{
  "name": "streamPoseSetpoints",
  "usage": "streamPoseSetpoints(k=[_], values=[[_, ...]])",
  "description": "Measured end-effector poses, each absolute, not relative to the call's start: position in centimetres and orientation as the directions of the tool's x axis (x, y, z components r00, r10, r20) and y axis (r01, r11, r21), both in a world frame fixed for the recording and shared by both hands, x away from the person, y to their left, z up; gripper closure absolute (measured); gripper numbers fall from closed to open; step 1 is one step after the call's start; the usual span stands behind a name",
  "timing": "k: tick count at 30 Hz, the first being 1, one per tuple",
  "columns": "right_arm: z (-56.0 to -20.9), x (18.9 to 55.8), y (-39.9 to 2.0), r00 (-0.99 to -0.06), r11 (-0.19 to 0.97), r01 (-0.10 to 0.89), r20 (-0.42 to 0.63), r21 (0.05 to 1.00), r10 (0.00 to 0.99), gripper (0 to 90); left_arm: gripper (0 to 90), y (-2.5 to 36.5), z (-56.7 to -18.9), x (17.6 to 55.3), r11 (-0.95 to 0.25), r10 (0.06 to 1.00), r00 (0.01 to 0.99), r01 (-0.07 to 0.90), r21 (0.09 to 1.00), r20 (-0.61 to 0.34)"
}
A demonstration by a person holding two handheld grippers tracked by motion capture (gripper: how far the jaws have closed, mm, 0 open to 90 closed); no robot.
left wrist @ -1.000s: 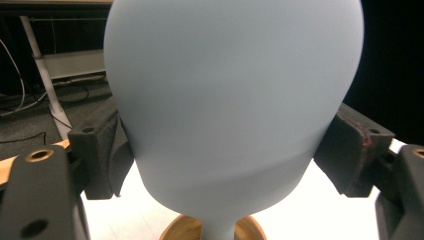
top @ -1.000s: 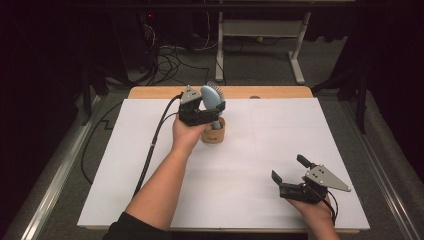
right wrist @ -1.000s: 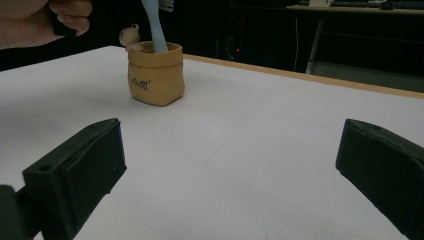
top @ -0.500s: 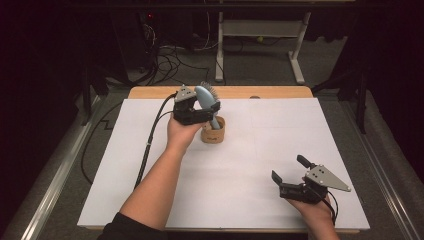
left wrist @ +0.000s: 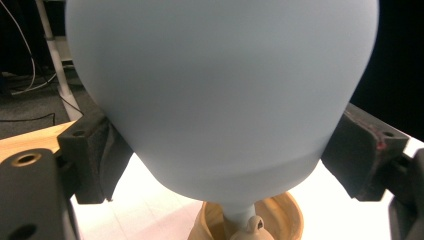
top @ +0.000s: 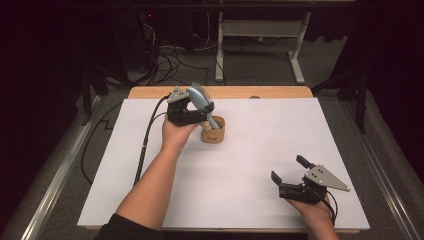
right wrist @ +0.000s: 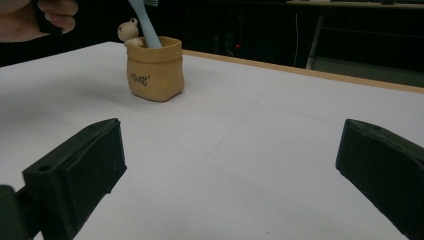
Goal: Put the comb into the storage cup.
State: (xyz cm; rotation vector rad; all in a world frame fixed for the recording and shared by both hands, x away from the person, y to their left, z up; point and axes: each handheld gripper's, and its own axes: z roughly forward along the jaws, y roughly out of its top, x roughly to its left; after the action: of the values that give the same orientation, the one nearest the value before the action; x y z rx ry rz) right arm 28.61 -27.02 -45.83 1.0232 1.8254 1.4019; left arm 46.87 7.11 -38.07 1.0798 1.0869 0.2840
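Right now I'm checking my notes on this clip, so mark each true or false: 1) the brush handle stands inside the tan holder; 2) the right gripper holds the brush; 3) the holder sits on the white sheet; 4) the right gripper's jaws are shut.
1) True: the pale blue brush has its handle down in the tan holder.
2) False: the right gripper rests apart, near the table's front edge, with nothing between its jaws; the left gripper is at the brush head, its jaws having just been opening with the head between them.
3) True: it stands on the white sheet.
4) False: they stand wide open.
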Motion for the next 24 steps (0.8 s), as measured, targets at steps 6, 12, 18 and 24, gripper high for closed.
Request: streamPoseSetpoints(k=[6,12,18,24], values=[[-45.9,28.7,-27.1,-0.51,0.135,0.212,-0.009,0.968,0.86,0.0,14.8,7.4,-38.2,47.0,0.498,0.663,0.479,0.292,0.817,-0.575],[-45.9,28.7,-27.1,-0.512,0.138,0.209,-0.012,0.968,0.859,0.0,14.1,7.8,-38.3,47.0,0.511,0.664,0.468,0.286,0.811,-0.584],[-45.9,28.6,-27.0,-0.51,0.142,0.21,-0.015,0.967,0.86,0.0,13.0,8.4,-38.5,47.1,0.514,0.666,0.461,0.287,0.808,-0.587],[-45.9,28.7,-27.0,-0.51,0.144,0.212,-0.016,0.967,0.86,0.0,11.4,9.0,-38.7,47.1,0.517,0.67,0.45,0.287,0.807,-0.59]])
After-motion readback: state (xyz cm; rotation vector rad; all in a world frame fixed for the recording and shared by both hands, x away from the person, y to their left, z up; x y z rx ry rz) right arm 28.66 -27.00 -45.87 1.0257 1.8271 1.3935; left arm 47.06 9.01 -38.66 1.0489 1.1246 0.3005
